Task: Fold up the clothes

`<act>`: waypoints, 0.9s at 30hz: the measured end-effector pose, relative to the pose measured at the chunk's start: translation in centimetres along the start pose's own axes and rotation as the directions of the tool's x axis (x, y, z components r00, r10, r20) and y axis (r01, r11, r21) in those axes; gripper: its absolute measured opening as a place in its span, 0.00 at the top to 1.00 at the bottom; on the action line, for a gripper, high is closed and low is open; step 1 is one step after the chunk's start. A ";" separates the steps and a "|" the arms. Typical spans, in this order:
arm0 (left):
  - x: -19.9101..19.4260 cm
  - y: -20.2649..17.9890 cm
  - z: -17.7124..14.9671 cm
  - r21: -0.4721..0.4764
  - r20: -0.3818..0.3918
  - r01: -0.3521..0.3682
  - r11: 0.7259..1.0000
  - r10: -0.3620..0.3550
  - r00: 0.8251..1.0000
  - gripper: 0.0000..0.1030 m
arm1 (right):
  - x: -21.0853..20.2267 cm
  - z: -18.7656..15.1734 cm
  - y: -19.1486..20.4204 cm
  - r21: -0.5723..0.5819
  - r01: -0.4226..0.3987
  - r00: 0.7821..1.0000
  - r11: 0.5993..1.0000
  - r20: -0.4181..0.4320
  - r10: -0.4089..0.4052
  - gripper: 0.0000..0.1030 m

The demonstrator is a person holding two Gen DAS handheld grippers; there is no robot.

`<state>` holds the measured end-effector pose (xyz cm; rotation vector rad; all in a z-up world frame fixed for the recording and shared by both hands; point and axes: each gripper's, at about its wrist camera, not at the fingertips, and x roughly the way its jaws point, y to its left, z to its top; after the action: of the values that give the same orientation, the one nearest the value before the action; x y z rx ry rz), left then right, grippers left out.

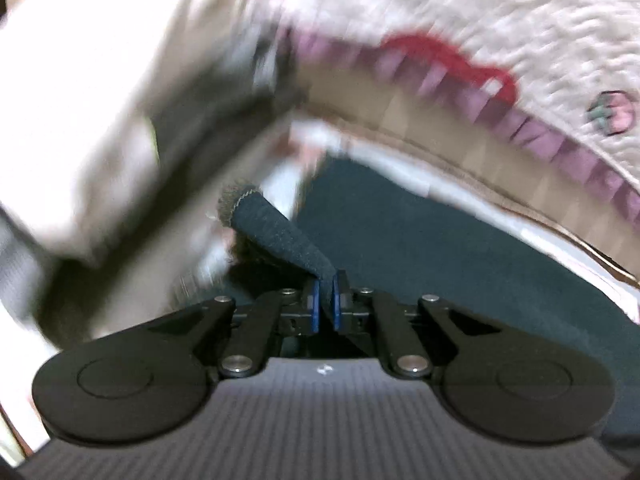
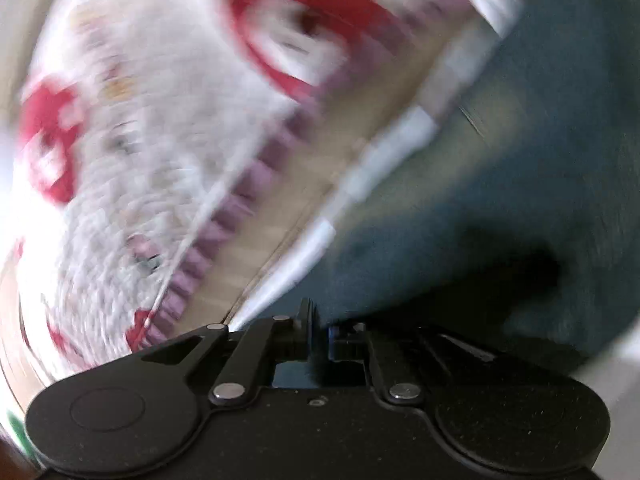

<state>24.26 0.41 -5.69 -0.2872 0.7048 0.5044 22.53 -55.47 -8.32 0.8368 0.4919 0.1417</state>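
One dark teal garment point(image 1: 420, 240); two grippers, left point(image 1: 325, 300) and right point(image 2: 319, 334), each pinching its fabric.

A white quilt point(image 1: 520, 20) with red shapes covers the far side, edged by a band of purple blocks point(image 1: 552, 140) and a tan strip point(image 1: 440, 132). A small strawberry print point(image 1: 610, 112) sits on it (both views are blurred). The quilt point(image 2: 160, 140) fills the left of the right view.

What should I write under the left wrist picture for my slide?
Left gripper pinches a fold of the dark blue garment above a white quilt with red shapes.
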 end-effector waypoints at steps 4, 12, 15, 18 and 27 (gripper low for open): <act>0.7 0.1 0.2 0.070 -0.010 -0.048 0.996 0.049 0.999 0.94 | -0.8 -0.8 0.1 -0.037 0.060 0.994 0.998 -0.095 -0.063 0.92; 5.0 3.5 -4.7 -0.043 -0.139 -0.062 0.997 0.055 0.989 0.89 | 1.2 -2.8 -0.3 -0.133 0.294 0.918 0.946 -0.237 -0.319 0.91; 5.0 3.4 -4.4 -0.025 -0.133 -0.055 0.998 0.051 0.990 0.84 | 1.5 -2.9 0.5 -0.264 0.384 0.877 0.885 -0.195 -0.439 0.81; 3.5 2.8 -4.7 0.029 -0.103 -0.106 0.994 0.108 0.989 0.66 | 0.5 -2.7 0.5 -0.279 0.428 0.861 0.860 -0.164 -0.482 0.76; -2.2 -2.8 -6.6 0.227 -0.022 -0.011 0.974 0.016 1.000 0.45 | -8.5 -1.4 -3.9 0.184 0.350 0.935 0.918 -0.003 -0.356 0.61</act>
<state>20.75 -5.47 -8.77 -0.0737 0.7808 0.4288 14.08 -59.73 -8.90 0.9132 0.6257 -0.2533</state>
